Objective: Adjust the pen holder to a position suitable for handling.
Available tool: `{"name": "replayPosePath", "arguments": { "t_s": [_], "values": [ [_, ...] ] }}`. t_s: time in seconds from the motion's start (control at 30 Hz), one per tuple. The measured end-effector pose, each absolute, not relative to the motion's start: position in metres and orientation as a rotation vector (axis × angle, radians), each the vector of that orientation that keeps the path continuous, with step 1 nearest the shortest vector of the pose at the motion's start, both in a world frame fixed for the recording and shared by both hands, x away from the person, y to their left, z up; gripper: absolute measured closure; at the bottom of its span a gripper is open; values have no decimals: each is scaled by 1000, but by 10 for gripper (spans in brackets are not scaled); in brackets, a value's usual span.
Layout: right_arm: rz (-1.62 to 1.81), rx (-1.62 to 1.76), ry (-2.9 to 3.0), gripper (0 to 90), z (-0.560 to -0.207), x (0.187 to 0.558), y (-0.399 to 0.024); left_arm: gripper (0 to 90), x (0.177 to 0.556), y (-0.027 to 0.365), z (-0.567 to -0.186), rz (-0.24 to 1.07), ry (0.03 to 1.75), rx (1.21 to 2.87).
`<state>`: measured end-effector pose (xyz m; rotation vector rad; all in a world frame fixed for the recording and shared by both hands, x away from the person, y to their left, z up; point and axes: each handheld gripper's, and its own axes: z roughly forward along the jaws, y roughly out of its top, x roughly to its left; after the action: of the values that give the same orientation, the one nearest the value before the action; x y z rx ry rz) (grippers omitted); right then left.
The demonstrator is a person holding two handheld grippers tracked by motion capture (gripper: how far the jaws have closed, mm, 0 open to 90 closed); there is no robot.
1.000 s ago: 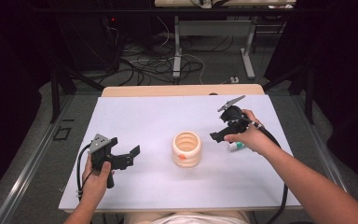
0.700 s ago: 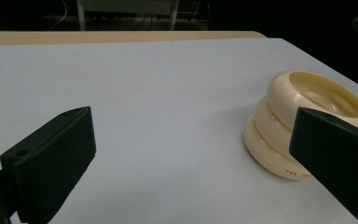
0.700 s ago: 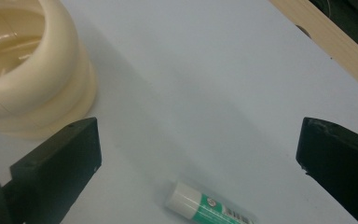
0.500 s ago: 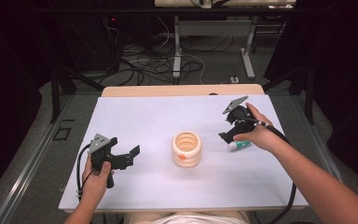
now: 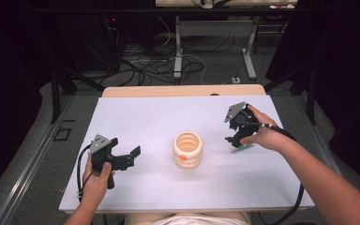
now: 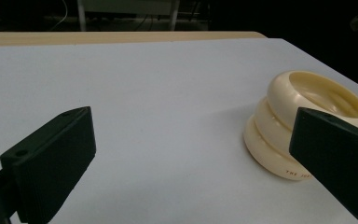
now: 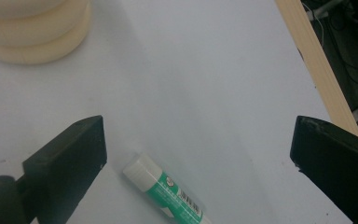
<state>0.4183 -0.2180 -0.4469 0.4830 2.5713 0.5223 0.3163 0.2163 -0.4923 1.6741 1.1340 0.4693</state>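
White table (image 7: pixel 223 70), glue stick (image 7: pixel 165 189) between right tool (image 7: pixel 198 158) jaws

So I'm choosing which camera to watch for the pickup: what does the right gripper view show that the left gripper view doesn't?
Right gripper view: a green-and-white glue stick lying flat on the table between the wide-open jaws of the right hand-held gripper, untouched.
Left gripper view: the cream ribbed cup's open mouth, past the open left hand-held gripper.
Both: the cup, the white tabletop and its wooden edge.

High overhead plus 2 close gripper views, cream holder (image 5: pixel 187 149) shared.
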Motion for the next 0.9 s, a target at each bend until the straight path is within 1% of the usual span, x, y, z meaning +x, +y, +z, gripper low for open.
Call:
{"name": "replayPosePath", "arguments": {
  "t_s": [0.23, 0.27, 0.3, 0.37, 0.43, 0.47, 0.53, 0.57, 0.6, 0.8, 0.83, 0.9],
  "values": [
    [455, 339, 2584, 82, -453, 419, -222, 3, 316, 216, -492, 471, 1133, 1673],
    [442, 303, 2582, 110, -454, 419, -223, 3, 316, 216, -492, 470, 1133, 1673],
    [401, 258, 2586, 166, -455, 420, -225, 3, 316, 216, -492, 470, 1133, 1673],
    [415, 239, 2576, 169, -457, 421, -226, 3, 316, 216, -492, 469, 1135, 1674],
    [371, 188, 2590, 220, -457, 421, -230, 3, 316, 216, -492, 469, 1135, 1674],
    [371, 188, 2590, 220, -457, 421, -230, 3, 316, 216, -492, 469, 1134, 1674],
    [336, 103, 2605, 260, -459, 422, -234, 3, 316, 216, -492, 469, 1132, 1674],
    [336, 103, 2605, 260, -459, 422, -234, 3, 316, 216, -492, 470, 1132, 1674],
    [316, 71, 2627, 282, -462, 423, -236, 3, 316, 215, -492, 469, 1133, 1673],
    [265, 10, 2641, 302, -469, 424, -240, 3, 317, 215, -493, 469, 1133, 1675],
    [236, -44, 2646, 314, -469, 425, -239, 3, 317, 215, -493, 469, 1133, 1674],
    [229, -33, 2648, 317, -472, 424, -239, 3, 317, 215, -493, 468, 1134, 1675]
  ]
}}
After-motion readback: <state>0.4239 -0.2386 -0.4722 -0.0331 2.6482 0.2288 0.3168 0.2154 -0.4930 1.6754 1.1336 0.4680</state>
